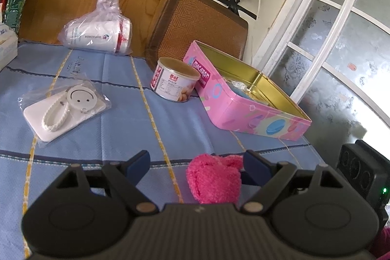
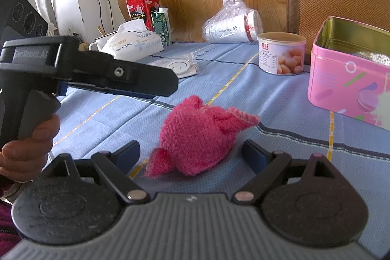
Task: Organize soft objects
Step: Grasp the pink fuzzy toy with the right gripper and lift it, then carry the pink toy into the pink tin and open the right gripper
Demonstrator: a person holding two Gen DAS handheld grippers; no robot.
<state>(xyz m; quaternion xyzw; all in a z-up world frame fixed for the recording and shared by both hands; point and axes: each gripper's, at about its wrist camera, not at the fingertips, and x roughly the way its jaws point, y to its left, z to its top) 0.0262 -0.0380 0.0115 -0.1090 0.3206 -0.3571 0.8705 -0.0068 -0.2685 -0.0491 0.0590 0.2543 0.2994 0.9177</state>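
Observation:
A fluffy pink sock bundle (image 2: pixel 197 135) lies on the blue tablecloth (image 2: pixel 280 99). My right gripper (image 2: pixel 191 152) is open, its fingers either side of the bundle, not closed on it. In the left wrist view the bundle (image 1: pixel 214 178) lies between the open fingers of my left gripper (image 1: pixel 196 161), close to the right finger. The left gripper also shows from the side in the right wrist view (image 2: pixel 156 88), just left of and above the bundle. An open pink tin box (image 1: pixel 246 99) stands at the right, with some contents inside.
A round food can (image 1: pixel 174 79) stands beside the tin. A bagged white smiley item with cord (image 1: pixel 64 106) lies at the left. Bagged paper cups (image 1: pixel 97 31), a tissue pack (image 2: pixel 134 42), cartons (image 2: pixel 159 24) and a woven chair back (image 1: pixel 197 23) line the far side.

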